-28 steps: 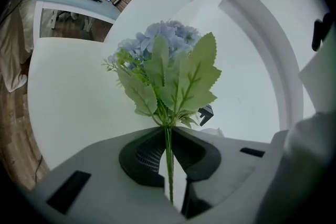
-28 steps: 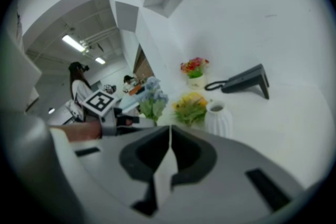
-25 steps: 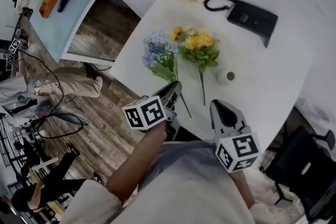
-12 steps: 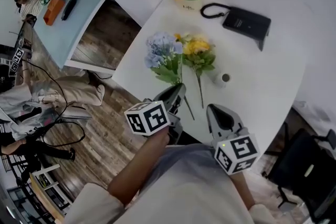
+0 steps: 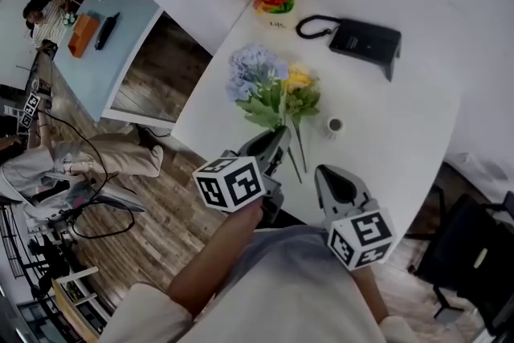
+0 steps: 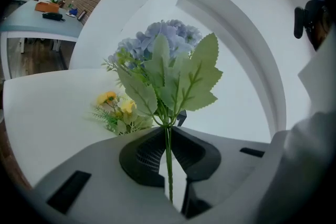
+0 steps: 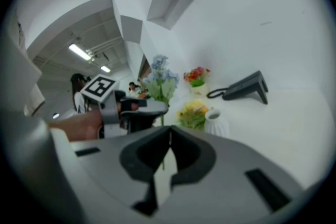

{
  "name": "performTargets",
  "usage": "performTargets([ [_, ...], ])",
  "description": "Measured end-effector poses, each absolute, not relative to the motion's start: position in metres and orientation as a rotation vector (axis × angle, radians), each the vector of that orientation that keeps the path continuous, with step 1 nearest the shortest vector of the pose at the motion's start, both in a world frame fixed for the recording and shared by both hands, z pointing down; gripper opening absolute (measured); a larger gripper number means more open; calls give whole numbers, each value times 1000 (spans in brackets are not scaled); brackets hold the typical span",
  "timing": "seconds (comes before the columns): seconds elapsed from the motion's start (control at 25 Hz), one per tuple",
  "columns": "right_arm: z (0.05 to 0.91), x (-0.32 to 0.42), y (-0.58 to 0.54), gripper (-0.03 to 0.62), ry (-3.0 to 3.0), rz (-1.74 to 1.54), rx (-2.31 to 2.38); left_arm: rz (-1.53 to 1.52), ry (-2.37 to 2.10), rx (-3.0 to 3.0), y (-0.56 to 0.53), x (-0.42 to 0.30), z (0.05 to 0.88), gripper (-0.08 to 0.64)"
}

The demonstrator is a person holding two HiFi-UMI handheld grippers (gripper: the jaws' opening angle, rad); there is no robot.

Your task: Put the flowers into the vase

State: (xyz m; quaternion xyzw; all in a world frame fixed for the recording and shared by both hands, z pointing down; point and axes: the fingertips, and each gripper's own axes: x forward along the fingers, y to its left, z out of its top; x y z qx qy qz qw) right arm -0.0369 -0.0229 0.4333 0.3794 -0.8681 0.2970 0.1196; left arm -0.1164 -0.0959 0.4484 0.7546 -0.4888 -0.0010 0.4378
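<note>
Grips blue flower bunch [image 6: 167, 68] by its near-upright stem in left gripper [image 6: 167, 132], with white vase [image 5: 334, 125] on table [image 5: 401, 140] to the right, past yellow bunch [image 5: 299, 84], nearer the empty, closed right gripper [image 5: 332, 179].

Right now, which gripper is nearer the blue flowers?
Left. The left gripper is shut on the stem of the blue flowers; the right gripper sits apart to their right, empty.
</note>
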Motion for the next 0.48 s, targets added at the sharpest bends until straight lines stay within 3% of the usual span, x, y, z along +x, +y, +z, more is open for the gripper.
performTargets([
  [0.48,417,-28,-35,23,-2545,794,1172,29,-1188,2014,-113,-90,413,43],
])
